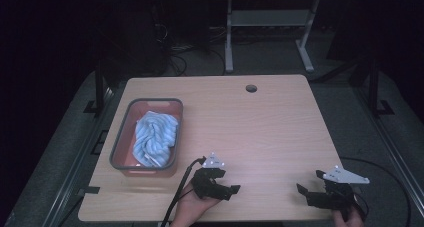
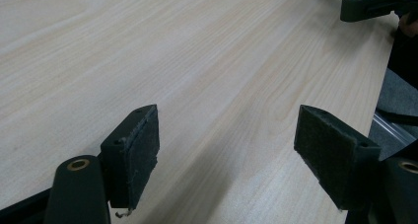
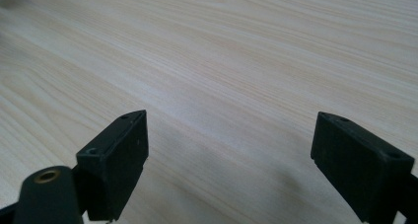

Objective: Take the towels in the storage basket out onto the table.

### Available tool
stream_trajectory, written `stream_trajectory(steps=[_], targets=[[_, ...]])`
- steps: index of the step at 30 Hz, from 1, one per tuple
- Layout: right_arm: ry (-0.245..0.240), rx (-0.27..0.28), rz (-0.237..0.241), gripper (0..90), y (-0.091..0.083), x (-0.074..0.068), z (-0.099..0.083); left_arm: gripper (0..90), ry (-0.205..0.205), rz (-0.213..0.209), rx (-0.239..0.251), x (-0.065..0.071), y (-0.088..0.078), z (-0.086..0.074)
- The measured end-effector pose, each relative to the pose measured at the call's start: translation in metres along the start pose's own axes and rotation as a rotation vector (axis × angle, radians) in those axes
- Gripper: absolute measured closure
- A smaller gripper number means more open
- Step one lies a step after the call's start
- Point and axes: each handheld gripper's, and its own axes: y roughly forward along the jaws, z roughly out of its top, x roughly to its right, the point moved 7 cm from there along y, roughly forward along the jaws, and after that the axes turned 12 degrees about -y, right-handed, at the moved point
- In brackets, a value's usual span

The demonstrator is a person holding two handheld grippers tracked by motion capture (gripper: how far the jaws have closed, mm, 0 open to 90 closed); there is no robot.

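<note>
The wooden surface (image 1: 260,122) took up most of the high view, pale and grained, with a small round hole (image 1: 251,88) near its far edge. On its left side sat a grey-rimmed bin (image 1: 118,142), longer than wide, and inside it lay a crumpled blue-and-white striped cloth (image 1: 155,138), bunched toward the middle and near end of the bin. The cloth was well apart from both grippers. Near the front edge, just right of the bin's near corner, the left gripper (image 1: 231,190) was held low over the bare wood in the person's hand, its jaws pointing toward the right; in the left gripper view (image 2: 226,150) its two padded jaws stood wide apart with nothing but wood grain between them, and the other gripper showed at that view's top right corner. The right gripper (image 1: 306,195) was held near the front right corner, jaws pointing left; in the right gripper view (image 3: 229,160) its jaws also stood wide apart over bare wood, clamped on nothing.
</note>
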Motion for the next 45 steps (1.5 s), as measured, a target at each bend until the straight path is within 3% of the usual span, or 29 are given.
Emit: stream_trajectory(steps=[10,17,28,37,39,45], targets=[[-0.008,0.005,0.006,13.8,0.000,-0.001,0.001,24.3,0.000,-0.015,-0.003,0.000,-0.001,0.003],[-0.008,0.003,0.004,13.7,0.002,0.000,0.003,23.6,-0.005,-0.050,-0.013,0.003,-0.004,0.010],[-0.007,-0.003,0.003,13.7,0.005,-0.001,0.003,21.2,0.033,-0.062,-0.043,-0.003,-0.021,0.038],[-0.020,-0.004,0.009,13.7,0.007,-0.005,0.007,21.2,0.061,-0.065,-0.035,-0.003,-0.041,0.063],[-0.023,-0.005,0.009,13.7,0.008,-0.005,0.007,21.5,0.051,-0.077,-0.032,-0.003,-0.043,0.066],[-0.024,0.000,0.004,13.7,0.006,-0.005,0.008,22.2,0.059,-0.048,-0.034,-0.007,-0.051,0.077]])
